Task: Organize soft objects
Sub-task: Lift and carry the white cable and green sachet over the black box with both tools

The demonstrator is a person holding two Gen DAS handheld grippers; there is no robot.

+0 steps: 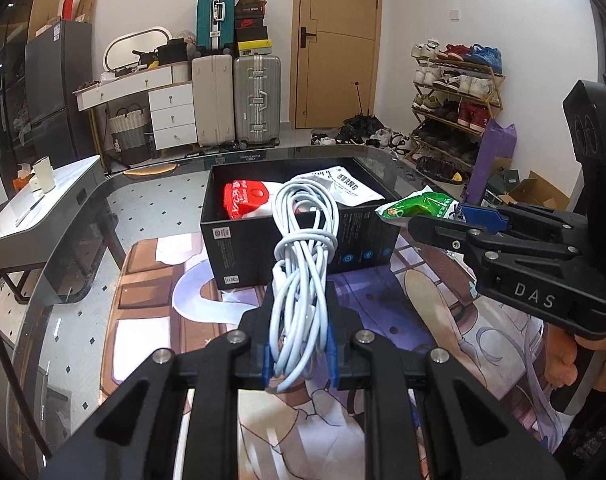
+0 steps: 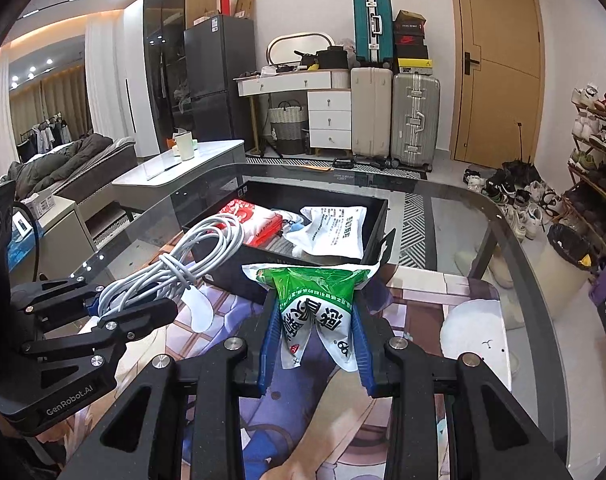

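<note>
A coiled white cable (image 1: 303, 280) is being pinched between the blue pads of the left gripper (image 1: 299, 354), its jaws pressed tight on the bundle, which is sticking up and forward from the grip. A green and white packet (image 2: 317, 308) is being squeezed at its middle by the right gripper (image 2: 315, 340), whose jaws are being kept narrow around it so that the packet's ends are flaring out above and below. Both items are being held in the air just in front of an open black box (image 1: 239, 240), apart from it. Inside the box a red packet (image 1: 245, 199) and a white printed pouch (image 2: 335, 230) are lying side by side.

The box is being supported by a printed cartoon mat (image 1: 151, 280), which is spread over a rounded glass table (image 2: 483, 216). A tiled floor is being seen through the glass. Part of a hand (image 1: 563, 364) is being shown under the right gripper's body in the left wrist view.

Beyond the table, a pale low table (image 2: 199, 160) with a cup is being seen to the left. Against the far wall, a white dresser (image 2: 327, 112) with drawers, a woven basket (image 2: 287, 120), two upright suitcases (image 2: 395, 116) with a teal suitcase (image 2: 373, 26) and shoe boxes stacked above, and a wooden door (image 2: 499, 64) are being shown. A shoe rack (image 1: 455, 96) loaded with shoes is standing at the right, with more shoes scattered on the floor. A dark refrigerator (image 2: 219, 64) is standing further left.
</note>
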